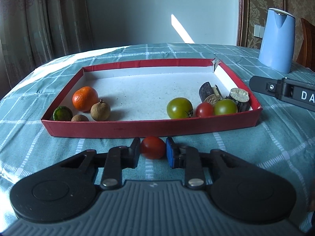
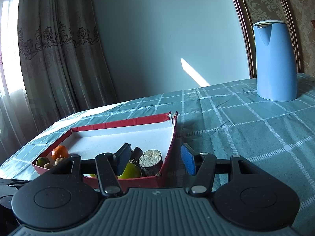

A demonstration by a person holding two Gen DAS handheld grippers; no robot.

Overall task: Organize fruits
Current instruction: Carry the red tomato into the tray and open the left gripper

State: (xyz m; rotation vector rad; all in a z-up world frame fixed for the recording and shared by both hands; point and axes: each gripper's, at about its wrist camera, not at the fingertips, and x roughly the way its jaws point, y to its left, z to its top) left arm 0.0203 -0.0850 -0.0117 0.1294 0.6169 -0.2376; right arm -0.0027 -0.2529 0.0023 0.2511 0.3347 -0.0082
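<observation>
From my left wrist, my left gripper (image 1: 153, 151) clasps a red cherry tomato (image 1: 152, 147) on the cloth just before the red tray (image 1: 137, 130); next I must lift it over the wall, beside the tomatoes (image 1: 204, 109) inside. From my right wrist, my right gripper (image 2: 155, 160) hangs released, empty, over the tray's corner.

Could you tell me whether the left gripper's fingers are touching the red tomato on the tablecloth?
Touching: the left wrist view shows both fingers pressed against the red tomato, no gap visible.
</observation>
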